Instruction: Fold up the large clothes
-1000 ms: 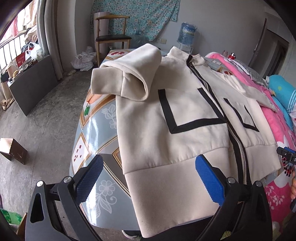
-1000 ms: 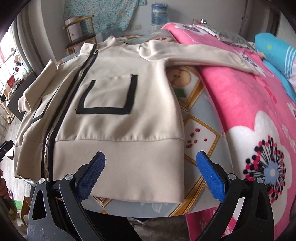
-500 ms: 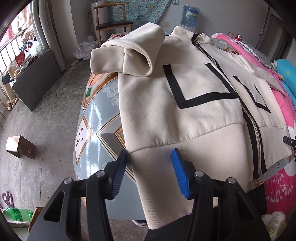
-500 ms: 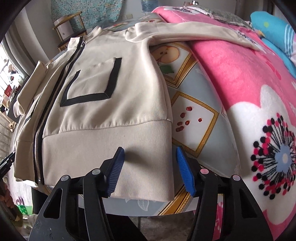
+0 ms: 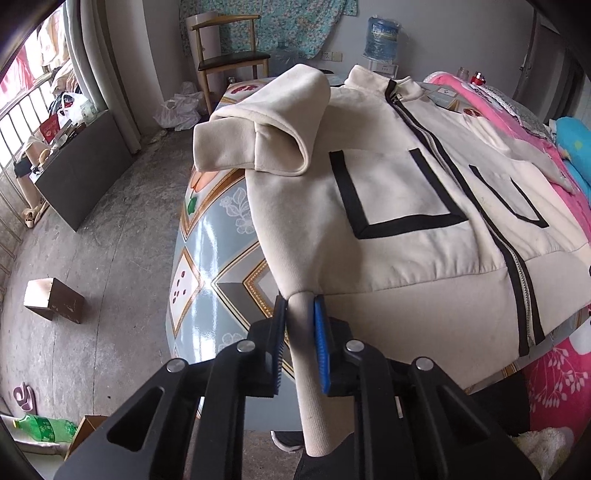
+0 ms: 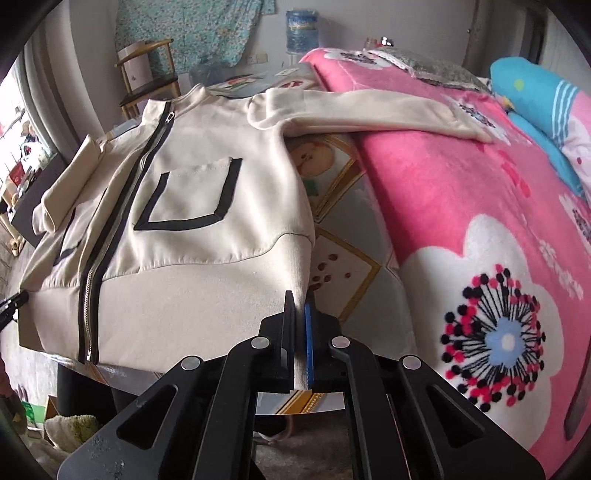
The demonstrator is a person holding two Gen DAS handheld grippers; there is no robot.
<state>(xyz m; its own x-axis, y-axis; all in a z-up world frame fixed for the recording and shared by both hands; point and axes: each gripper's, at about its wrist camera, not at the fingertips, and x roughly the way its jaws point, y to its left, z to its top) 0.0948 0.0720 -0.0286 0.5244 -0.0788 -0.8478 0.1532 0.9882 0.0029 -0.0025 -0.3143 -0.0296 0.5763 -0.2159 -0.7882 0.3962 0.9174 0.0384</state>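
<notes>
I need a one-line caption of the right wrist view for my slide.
Right gripper pinches the hem corner of a cream zip jacket spread on a patterned table.

Jacket (image 5: 388,192) hem corners hidden between pads; water bottle (image 6: 301,29) top cropped.

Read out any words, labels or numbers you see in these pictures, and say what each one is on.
No text can be read.
Water jug label: too blurred to read.
Green bottle label: too small to read.
Cream jacket: only black trim, no lettering.
</notes>
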